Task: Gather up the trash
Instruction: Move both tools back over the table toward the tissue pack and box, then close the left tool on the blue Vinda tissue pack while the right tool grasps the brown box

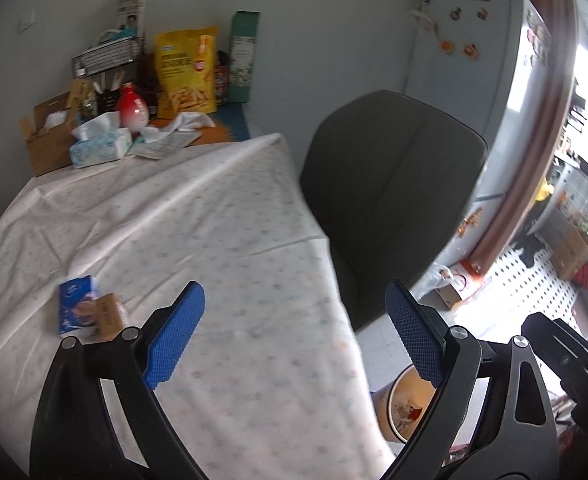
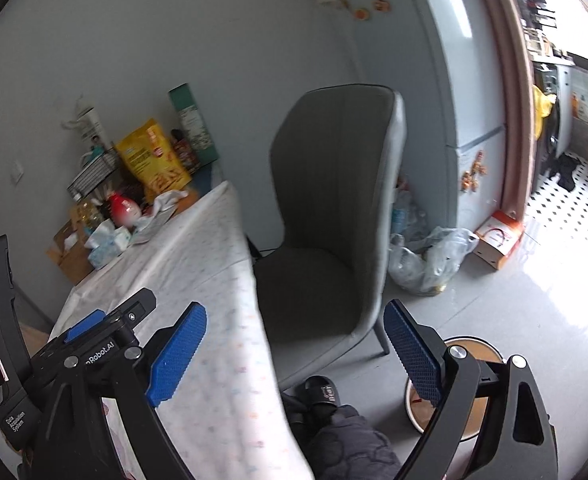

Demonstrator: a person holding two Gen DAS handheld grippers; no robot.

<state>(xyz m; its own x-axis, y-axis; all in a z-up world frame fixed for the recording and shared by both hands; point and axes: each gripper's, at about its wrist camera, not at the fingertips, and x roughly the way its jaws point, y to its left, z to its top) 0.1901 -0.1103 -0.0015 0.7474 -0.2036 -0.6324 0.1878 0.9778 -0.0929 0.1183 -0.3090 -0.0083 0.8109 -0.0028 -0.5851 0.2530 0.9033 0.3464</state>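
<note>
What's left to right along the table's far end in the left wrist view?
Cardboard box → tissue box → red-and-white bottle → yellow snack bag → green carton.

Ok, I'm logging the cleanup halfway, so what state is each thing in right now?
left gripper: open, nothing between the fingers.
right gripper: open, holding nothing.
blue packet: lying flat on the tablecloth, untouched.
small brown box: lying beside the packet, touching it.
tissue box: open, a tissue sticking up.
trash bin: on the floor, no lid on.
chair: unoccupied.
</note>
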